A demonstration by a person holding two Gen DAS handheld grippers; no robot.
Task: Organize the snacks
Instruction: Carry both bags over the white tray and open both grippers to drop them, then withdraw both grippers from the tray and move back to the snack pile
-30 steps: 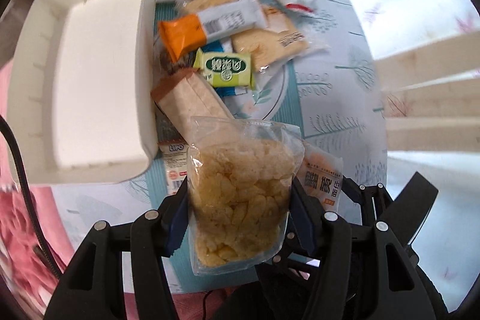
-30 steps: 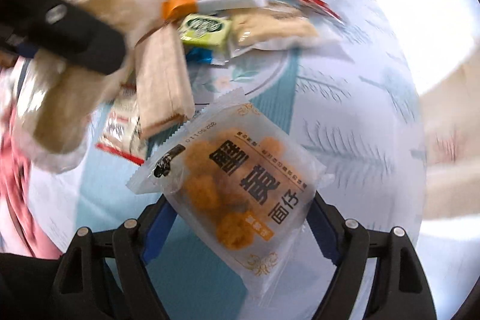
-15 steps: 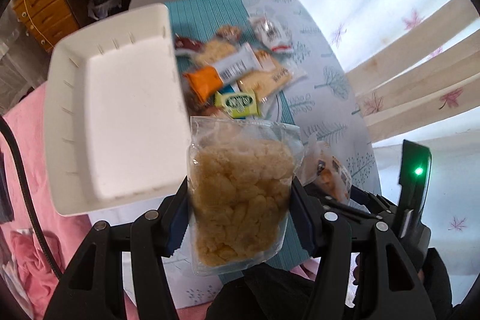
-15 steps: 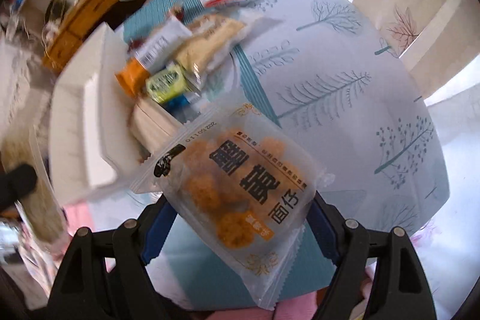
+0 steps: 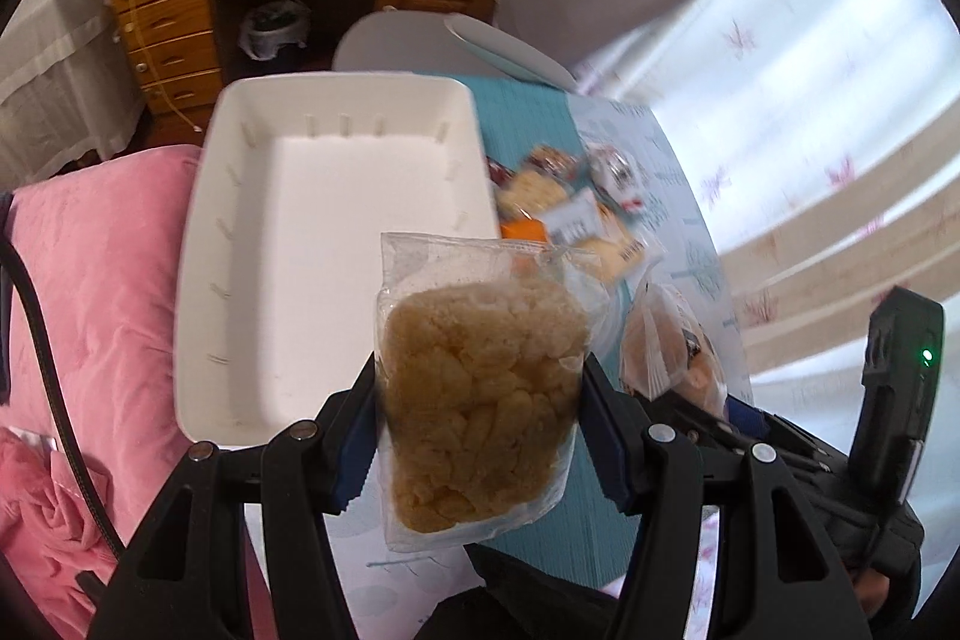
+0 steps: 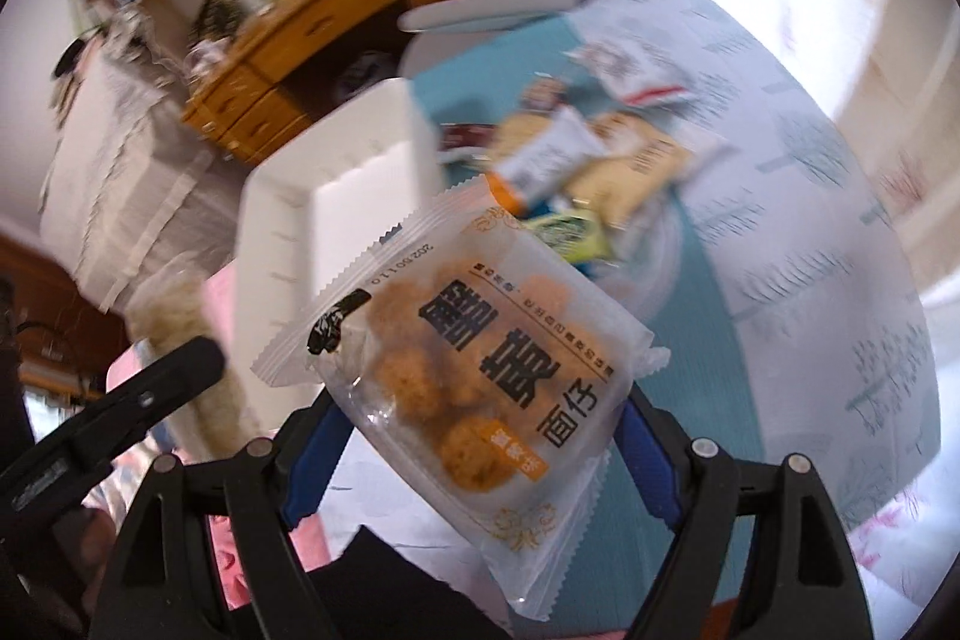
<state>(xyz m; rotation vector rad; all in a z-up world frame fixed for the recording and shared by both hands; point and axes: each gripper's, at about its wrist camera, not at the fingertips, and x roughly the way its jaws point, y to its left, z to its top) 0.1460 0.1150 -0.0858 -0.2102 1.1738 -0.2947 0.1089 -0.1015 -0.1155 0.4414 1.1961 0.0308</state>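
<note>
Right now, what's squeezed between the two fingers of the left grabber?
In the left wrist view, a clear bag of puffed snacks sits between the left grabber's fingers, held up in front of the white tray.

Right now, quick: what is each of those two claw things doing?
Left gripper: jaws closed on a clear bag of pale puffed snacks.
Right gripper: jaws closed on a packet of orange noodle balls.

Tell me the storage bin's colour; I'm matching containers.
Plain white rectangular plastic bin, clearest in the left wrist view.
</note>
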